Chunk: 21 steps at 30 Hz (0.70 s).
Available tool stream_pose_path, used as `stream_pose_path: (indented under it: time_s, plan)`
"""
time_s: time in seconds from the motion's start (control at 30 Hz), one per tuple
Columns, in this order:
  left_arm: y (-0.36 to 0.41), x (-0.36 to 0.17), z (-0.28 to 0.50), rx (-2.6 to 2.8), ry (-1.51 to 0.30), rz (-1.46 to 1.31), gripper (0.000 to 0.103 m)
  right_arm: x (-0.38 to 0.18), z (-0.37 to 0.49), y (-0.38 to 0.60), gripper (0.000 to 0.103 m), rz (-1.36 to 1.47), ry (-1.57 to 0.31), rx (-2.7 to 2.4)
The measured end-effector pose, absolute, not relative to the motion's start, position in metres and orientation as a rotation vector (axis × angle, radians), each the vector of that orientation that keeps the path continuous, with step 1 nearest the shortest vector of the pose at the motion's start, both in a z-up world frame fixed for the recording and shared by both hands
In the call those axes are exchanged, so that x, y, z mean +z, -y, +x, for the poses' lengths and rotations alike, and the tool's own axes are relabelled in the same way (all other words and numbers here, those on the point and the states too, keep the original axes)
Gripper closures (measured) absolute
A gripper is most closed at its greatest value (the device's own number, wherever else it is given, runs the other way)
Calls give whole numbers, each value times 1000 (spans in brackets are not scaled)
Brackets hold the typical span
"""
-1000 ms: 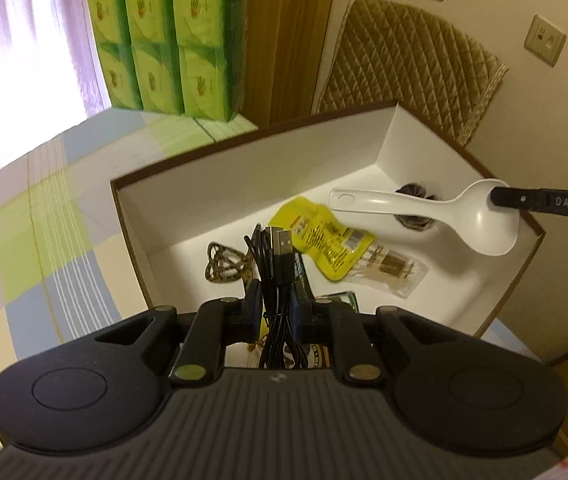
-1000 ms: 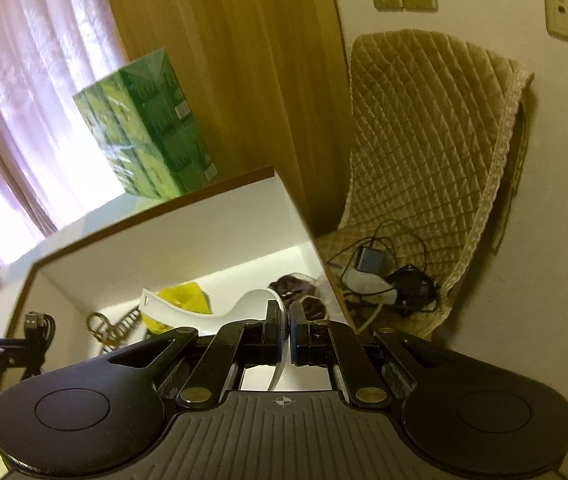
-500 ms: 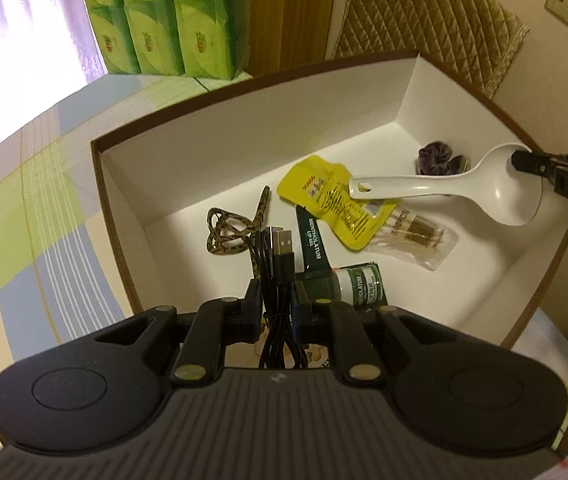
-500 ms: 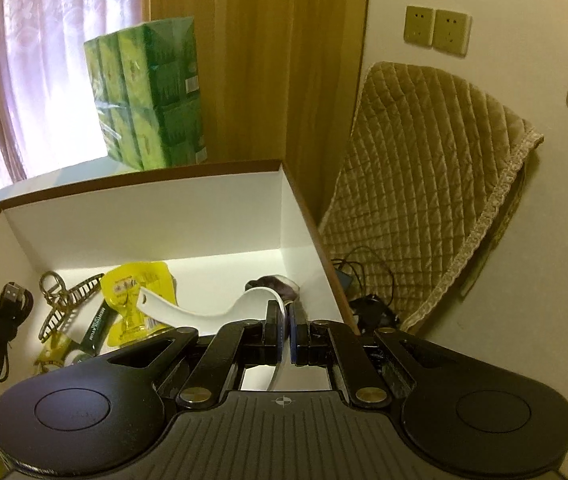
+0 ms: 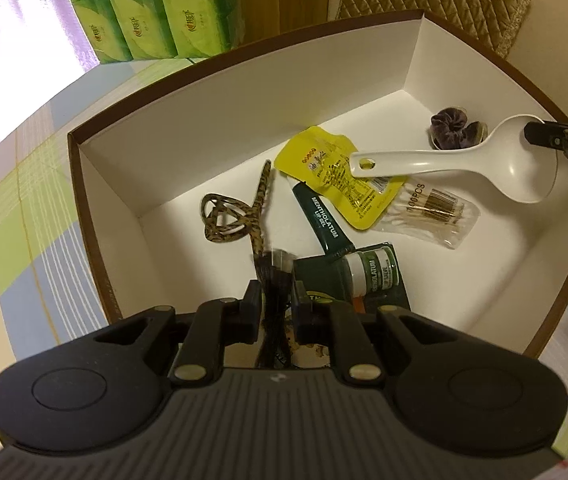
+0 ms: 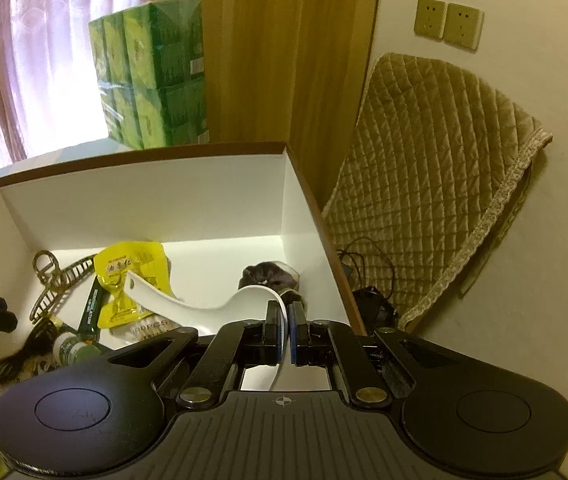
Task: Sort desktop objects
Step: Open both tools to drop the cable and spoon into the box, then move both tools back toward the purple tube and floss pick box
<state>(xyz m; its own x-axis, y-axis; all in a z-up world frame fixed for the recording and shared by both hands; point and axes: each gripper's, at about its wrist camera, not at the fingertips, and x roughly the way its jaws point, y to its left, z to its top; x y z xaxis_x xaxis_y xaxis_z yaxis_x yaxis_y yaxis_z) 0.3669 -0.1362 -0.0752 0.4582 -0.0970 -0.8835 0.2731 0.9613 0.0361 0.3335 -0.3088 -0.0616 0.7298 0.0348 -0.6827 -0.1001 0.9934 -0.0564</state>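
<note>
A brown-rimmed white box (image 5: 244, 92) holds sorted items. My left gripper (image 5: 276, 300) hangs over its near side. Its jaws have parted a little and the black USB cable (image 5: 272, 276) is blurred between them, slipping down; it also shows in the right wrist view (image 6: 24, 354), below the left fingers. My right gripper (image 6: 285, 320) is shut on the rim of a white spoon (image 6: 188, 300), held over the box's right end; it also shows in the left wrist view (image 5: 463, 164).
In the box lie a yellow sachet (image 5: 335, 172), a leopard hair claw (image 5: 240, 216), a green lip-gel tube (image 5: 323, 216), a Mentholatum jar (image 5: 375, 272), a cotton-swab bag (image 5: 431, 208) and a purple scrunchie (image 5: 449, 128). Green tissue packs (image 5: 152, 4) stand behind on the checked tablecloth (image 5: 24, 208).
Both grippers moved down over the box. The left jaws opened slightly and the cable dropped from upright between them. The spoon stayed gripped and came lower.
</note>
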Motion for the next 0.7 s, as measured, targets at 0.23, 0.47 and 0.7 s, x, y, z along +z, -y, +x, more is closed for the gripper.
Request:
stream_pose_path:
  time_s: [0.23, 0.47, 0.7]
  plan:
    - [136, -71, 363, -230, -1062, 186, 86, -63, 332, 307, 102, -113, -756, 83]
    - [136, -59, 354, -233, -1032, 177, 71, -63, 332, 304, 75, -140, -776, 125]
    - [132, -43, 344, -210, -984, 189, 41, -51, 321, 290, 22, -180, -709, 200]
